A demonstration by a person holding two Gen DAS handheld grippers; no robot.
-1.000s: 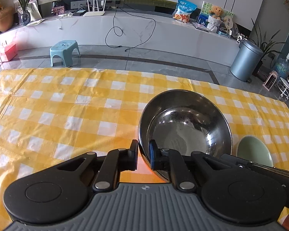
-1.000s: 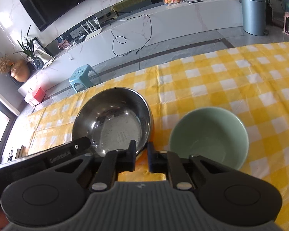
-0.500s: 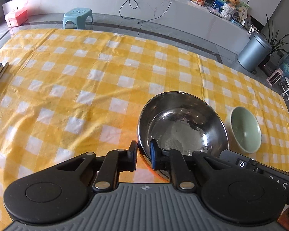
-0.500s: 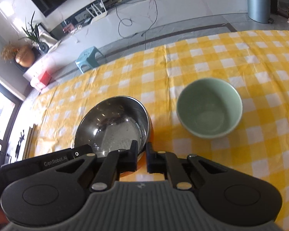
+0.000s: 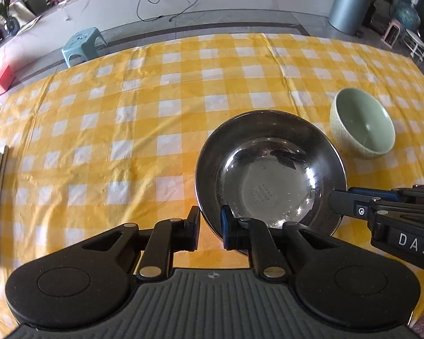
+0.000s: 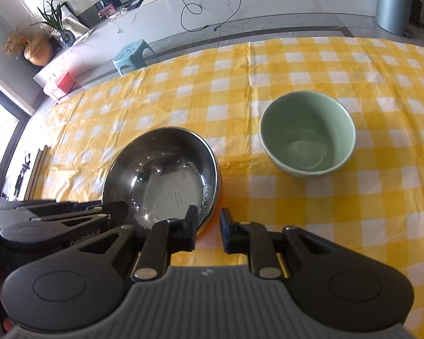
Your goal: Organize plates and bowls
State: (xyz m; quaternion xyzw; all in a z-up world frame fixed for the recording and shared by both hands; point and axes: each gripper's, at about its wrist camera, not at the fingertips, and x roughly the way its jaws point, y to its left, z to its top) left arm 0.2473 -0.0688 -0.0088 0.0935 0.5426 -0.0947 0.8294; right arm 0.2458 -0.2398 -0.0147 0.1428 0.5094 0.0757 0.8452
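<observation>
Now we are pinching the steel bowl (image 5: 270,169) rim with both grippers, left gripper (image 5: 210,227) and right gripper (image 6: 207,230), just beside the green bowl (image 6: 308,134), and holding it level matters.

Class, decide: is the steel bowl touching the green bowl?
Apart. The right wrist view shows a strip of yellow checked cloth between the steel bowl and the green bowl.

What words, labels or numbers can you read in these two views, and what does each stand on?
"DAS": body of the right claw, cut off at the frame edge.
"GenRobot.AI": body of the left claw, faint.
Stamp in the steel bowl: too small to read.
Green bowl: no text.
</observation>
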